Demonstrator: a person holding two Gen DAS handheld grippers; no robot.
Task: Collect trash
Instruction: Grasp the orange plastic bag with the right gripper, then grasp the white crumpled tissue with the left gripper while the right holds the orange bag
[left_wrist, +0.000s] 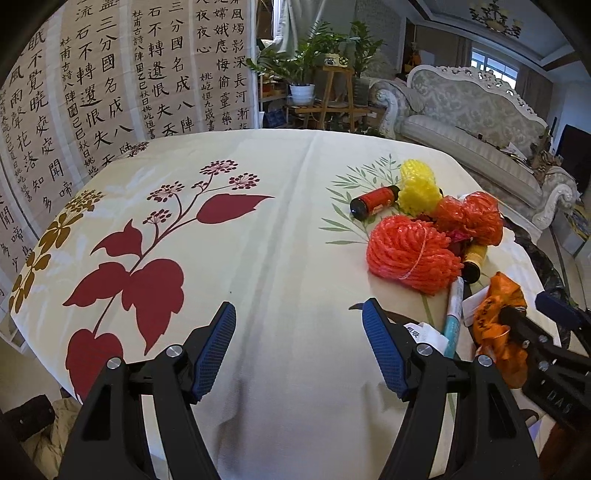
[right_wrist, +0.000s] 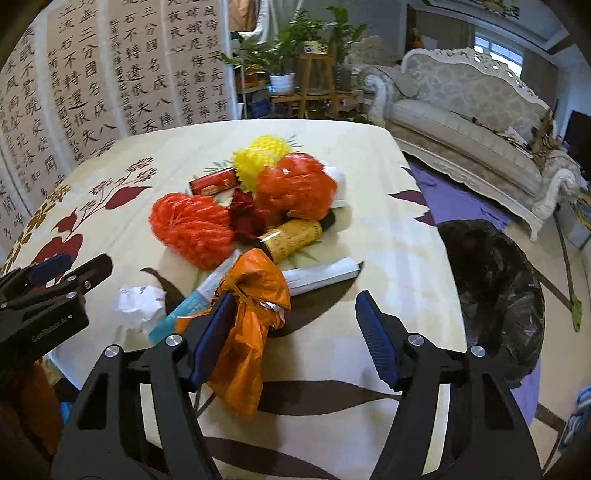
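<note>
A pile of trash lies on the floral tablecloth (right_wrist: 332, 350): an orange plastic bag (right_wrist: 251, 317), a red net bundle (right_wrist: 192, 229), an orange-red net (right_wrist: 295, 188), a yellow net (right_wrist: 258, 158), a yellow bottle (right_wrist: 295, 236), a red bottle (right_wrist: 214, 182), a crumpled paper (right_wrist: 140, 302) and a white tube (right_wrist: 321, 277). My right gripper (right_wrist: 295, 339) is open, its left finger touching the orange bag. My left gripper (left_wrist: 299, 350) is open and empty over bare cloth, left of the pile (left_wrist: 413, 254). The orange bag (left_wrist: 498, 325) shows at its right.
A bin lined with a black bag (right_wrist: 495, 295) stands off the table's right edge. A calligraphy screen (left_wrist: 110, 74) stands behind the table on the left, potted plants (left_wrist: 303, 66) behind, and a sofa (left_wrist: 472, 118) to the right.
</note>
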